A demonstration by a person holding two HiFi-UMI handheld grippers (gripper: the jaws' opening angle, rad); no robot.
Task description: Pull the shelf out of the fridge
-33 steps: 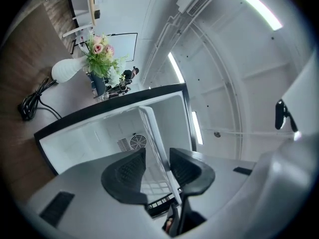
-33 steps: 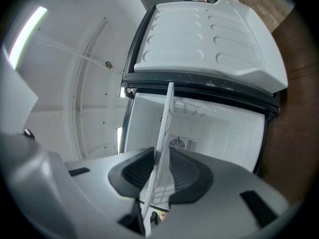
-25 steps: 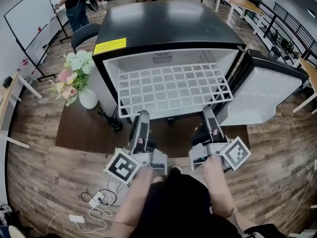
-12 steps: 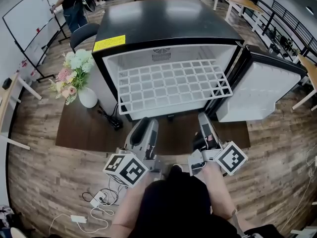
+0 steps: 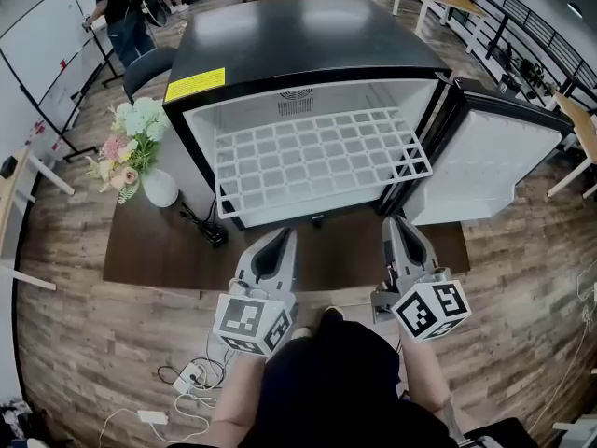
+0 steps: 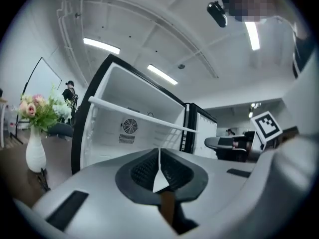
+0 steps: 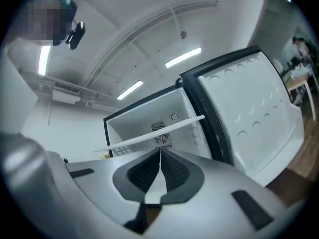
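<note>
Head view: white grid shelf (image 5: 317, 161) lies flat in the open fridge (image 5: 298, 45). Its long axis runs left to right. Its front rail faces the person and appears to stand a little proud of the cabinet mouth, while the back part is still inside. So the shelf is not clear of the fridge.

Left gripper (image 5: 282, 235): points level at the fridge, near side of the shelf and well apart from it. It lines up with the left-centre of the front rail. The jaws have just been closing and now meet along an upright seam. Nothing is between them, and the rail shows beyond and above the tips in the left gripper view.

Right gripper (image 5: 399, 222): set parallel to the left one, also level, in line with the right end of the rail. It too is apart from the rail. Its jaws have likewise just been closing and are together and empty.

Door (image 5: 485, 166): swung wide to the right, out of the shelf's path.

Judgement: the shelf lies straight ahead (far) of both tools. Neither is clearly nearer, and the right tip is perhaps slightly closer. Any pull runs toward the person, across the shelf's long axis. With both jaw pairs closed, neither can take the rail as it stands.
</note>
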